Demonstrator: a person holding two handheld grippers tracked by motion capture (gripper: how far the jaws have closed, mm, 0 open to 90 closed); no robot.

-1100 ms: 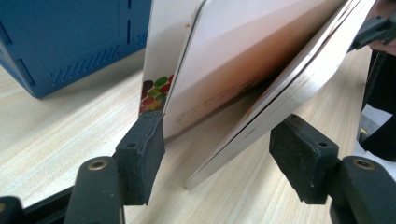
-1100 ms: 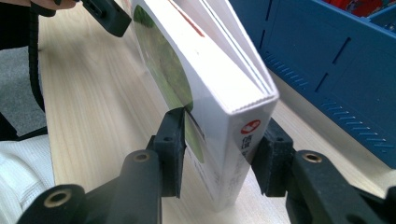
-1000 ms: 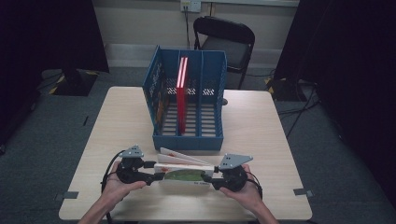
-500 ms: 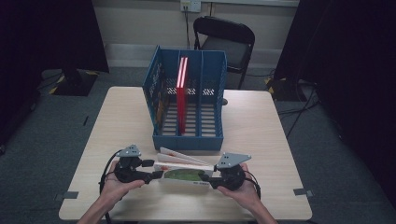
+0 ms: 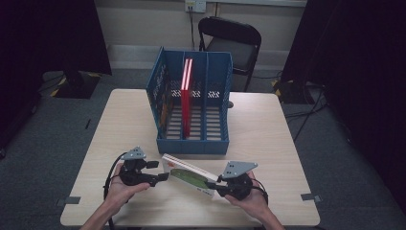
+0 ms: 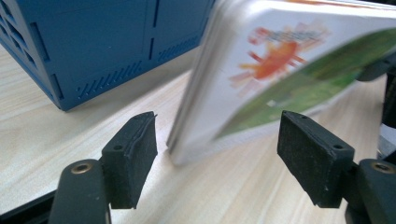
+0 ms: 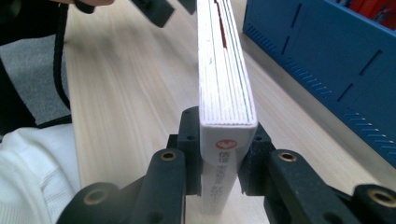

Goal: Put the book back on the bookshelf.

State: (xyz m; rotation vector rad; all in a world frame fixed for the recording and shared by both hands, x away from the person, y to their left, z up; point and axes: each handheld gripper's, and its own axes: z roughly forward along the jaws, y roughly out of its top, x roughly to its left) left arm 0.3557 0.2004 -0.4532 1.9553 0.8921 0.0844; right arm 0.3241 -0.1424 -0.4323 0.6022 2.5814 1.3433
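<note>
The right gripper [image 7: 223,184] had just closed its black fingers on the spine end of a thin glossy book [image 5: 189,174], tilted over the pale wood-grain tabletop [image 5: 268,139]. The left gripper [image 6: 217,154] had just widened, straddling the far corner untouched, near a blue perforated plastic rack [image 5: 195,141].

Blue file rack [image 5: 194,139] on wooden table [image 5: 268,143], red book [image 5: 186,98] upright in its middle slot, black folding chair [image 5: 232,40] behind

Beyond my desk's [image 5: 268,124] far edge stands a black folding chair [image 5: 232,45] against a pale wall [image 5: 143,24]; grey carpet [image 5: 57,124], dark curtains [image 5: 48,33] flanking.
</note>
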